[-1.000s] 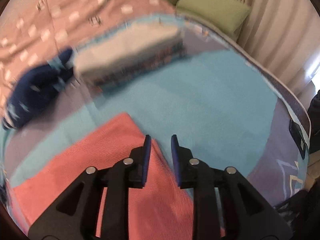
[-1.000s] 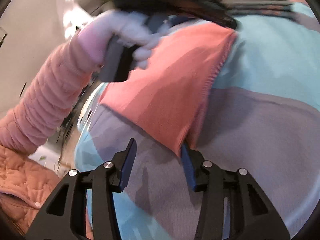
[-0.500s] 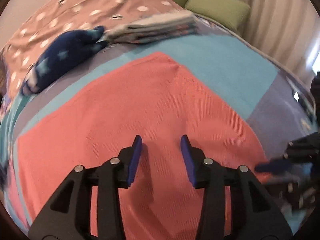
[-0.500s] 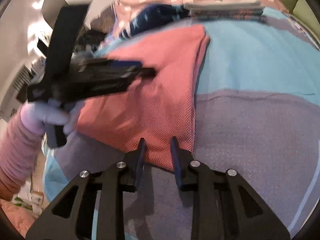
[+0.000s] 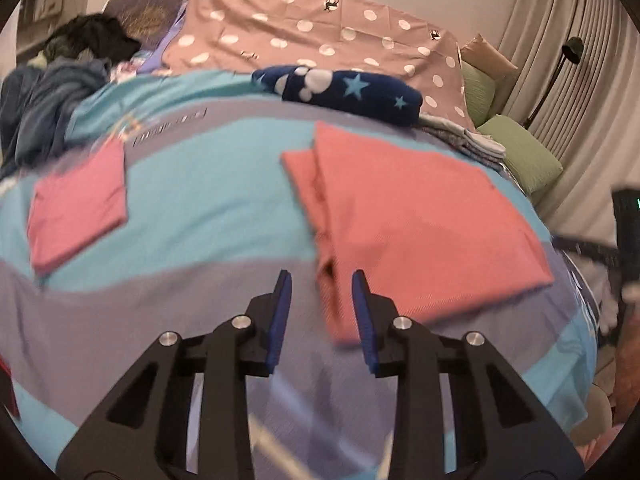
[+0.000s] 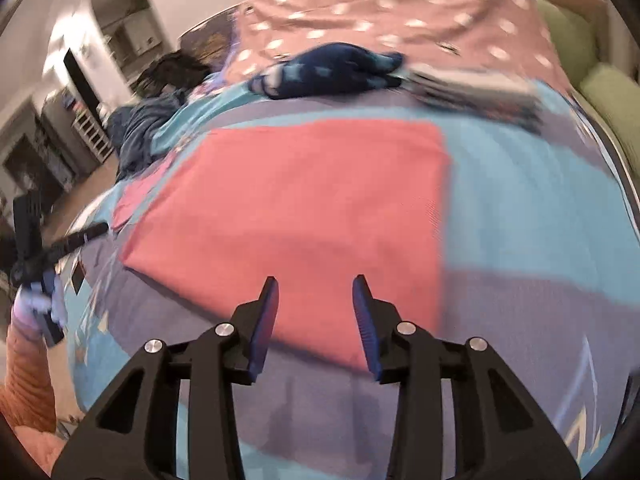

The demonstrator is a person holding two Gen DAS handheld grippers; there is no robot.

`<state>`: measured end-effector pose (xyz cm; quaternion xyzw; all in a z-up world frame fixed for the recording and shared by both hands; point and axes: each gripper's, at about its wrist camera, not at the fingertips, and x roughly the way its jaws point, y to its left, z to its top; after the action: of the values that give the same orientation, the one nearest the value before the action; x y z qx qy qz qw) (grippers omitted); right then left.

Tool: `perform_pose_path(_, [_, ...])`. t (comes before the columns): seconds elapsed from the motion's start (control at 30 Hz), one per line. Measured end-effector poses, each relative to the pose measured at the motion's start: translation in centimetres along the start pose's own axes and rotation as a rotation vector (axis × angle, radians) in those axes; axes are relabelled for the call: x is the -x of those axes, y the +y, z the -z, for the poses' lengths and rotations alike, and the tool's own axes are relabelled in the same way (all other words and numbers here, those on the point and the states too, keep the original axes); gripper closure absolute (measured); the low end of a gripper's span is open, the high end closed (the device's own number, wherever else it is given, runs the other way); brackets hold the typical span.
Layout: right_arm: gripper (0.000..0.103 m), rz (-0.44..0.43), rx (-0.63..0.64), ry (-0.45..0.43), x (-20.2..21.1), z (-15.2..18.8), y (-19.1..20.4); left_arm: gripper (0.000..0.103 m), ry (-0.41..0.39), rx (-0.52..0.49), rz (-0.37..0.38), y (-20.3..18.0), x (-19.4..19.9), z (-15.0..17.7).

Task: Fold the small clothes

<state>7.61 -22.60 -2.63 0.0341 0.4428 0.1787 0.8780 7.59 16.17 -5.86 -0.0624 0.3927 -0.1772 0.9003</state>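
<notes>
Both claws, left gripper (image 5: 321, 312) just narrowed, right gripper (image 6: 315, 318) just widened, apart and empty; may snag only the coral garment (image 5: 420, 224)'s top layer, undoing the fold.

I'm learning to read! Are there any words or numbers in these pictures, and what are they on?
Bedspread: a row of printed marks on its grey band, too blurred to read.
Black device at the right edge of the left wrist view: a small lit green mark, too small to read.
Coral cloth, pink folded cloth, navy star cloth, dotted bedding: patterns only, no words.
Nothing can be read anywhere.
</notes>
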Motion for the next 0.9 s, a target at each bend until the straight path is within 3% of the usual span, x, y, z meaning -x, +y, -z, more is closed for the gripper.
perform_pose_path(0.13, [0.060, -0.025, 0.136, 0.020, -3.3, -3.8, 6.3, 0.072, 0.003, 0.008, 0.091, 0.5, 0.3, 2.2])
perform_pose_path(0.33, [0.058, -0.020, 0.272, 0.099, -8.9, -7.5, 13.2, 0.072, 0.015, -0.054, 0.259, -0.7, -1.3, 2.2])
perform_pose_path(0.53, [0.049, 0.005, 0.309, 0.143, -14.5, -11.5, 17.6, 0.072, 0.067, -0.040, 0.314, -0.6, -4.1, 1.7])
perform_pose_path(0.7, [0.044, 0.127, 0.387, 0.184, -20.3, -13.7, 21.3, 0.072, 0.074, -0.021, 0.397, 0.0, -4.3, 2.3])
perform_pose_path(0.8, [0.045, 0.260, 0.468, 0.212, -23.5, -13.8, 23.2, 0.072, 0.103, 0.039, 0.428, 0.8, -5.2, 2.4])
perform_pose_path(0.9, [0.045, 0.311, 0.477, 0.260, -25.6, -13.5, 23.9, 0.074, 0.108, 0.090, 0.457, 1.7, -5.4, 2.4])
